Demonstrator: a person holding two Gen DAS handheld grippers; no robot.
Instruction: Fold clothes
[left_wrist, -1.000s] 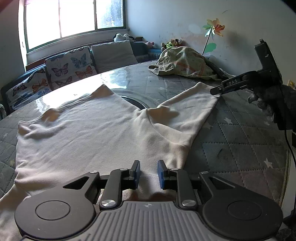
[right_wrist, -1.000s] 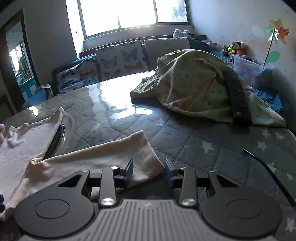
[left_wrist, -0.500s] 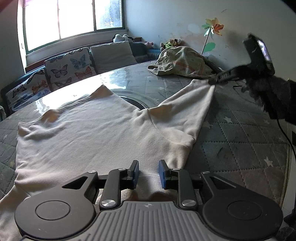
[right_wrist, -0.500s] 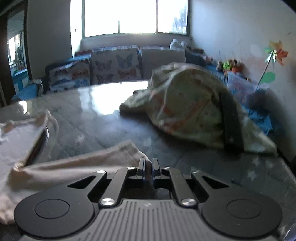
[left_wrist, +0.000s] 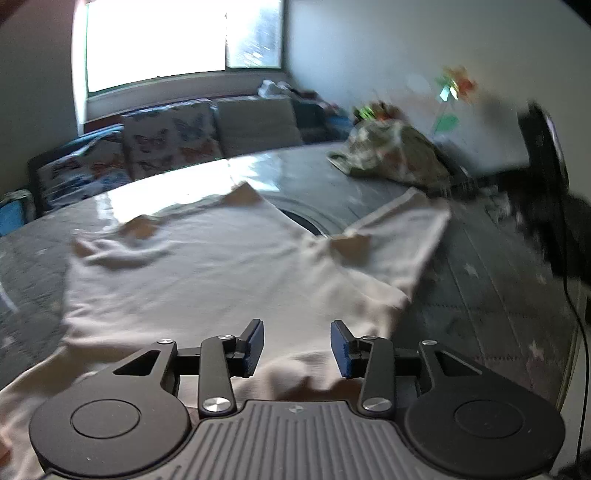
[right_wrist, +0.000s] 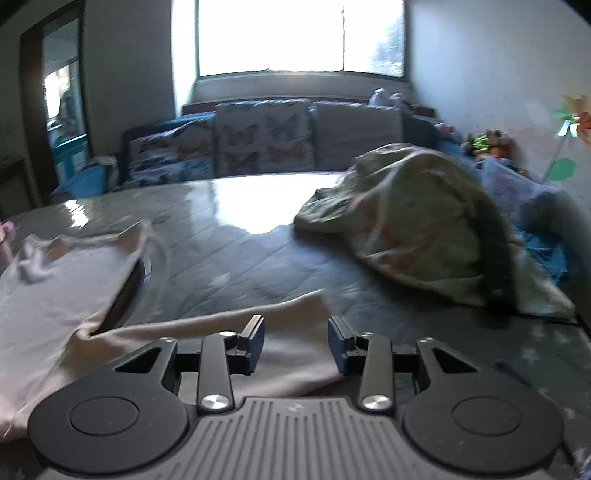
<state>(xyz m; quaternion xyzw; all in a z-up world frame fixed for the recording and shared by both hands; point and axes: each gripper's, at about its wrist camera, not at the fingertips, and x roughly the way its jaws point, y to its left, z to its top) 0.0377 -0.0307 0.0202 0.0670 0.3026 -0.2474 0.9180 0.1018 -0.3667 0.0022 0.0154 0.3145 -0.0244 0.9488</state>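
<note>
A cream long-sleeved shirt (left_wrist: 207, 273) lies spread on the round table with its grey quilted cover (left_wrist: 487, 302). My left gripper (left_wrist: 297, 347) hovers open over the shirt's near edge, with nothing between its blue pads. One sleeve (left_wrist: 402, 229) stretches right toward a patterned cloth heap. In the right wrist view that sleeve's end (right_wrist: 273, 325) lies flat under my right gripper (right_wrist: 296, 343), which is open and just above it. The right gripper's dark housing (left_wrist: 543, 147) shows blurred at the right edge of the left wrist view.
A crumpled patterned cloth heap (right_wrist: 424, 221) with a dark strap sits at the table's far right. A glossy round insert (right_wrist: 144, 266) lies at the table's middle, partly under the shirt. A sofa with butterfly cushions (right_wrist: 258, 140) stands behind, under the window.
My right gripper was shut on the sleeve end half a second ago and has opened, leaving the sleeve on the table. My left gripper has opened wider. Both views are blurred by motion.
</note>
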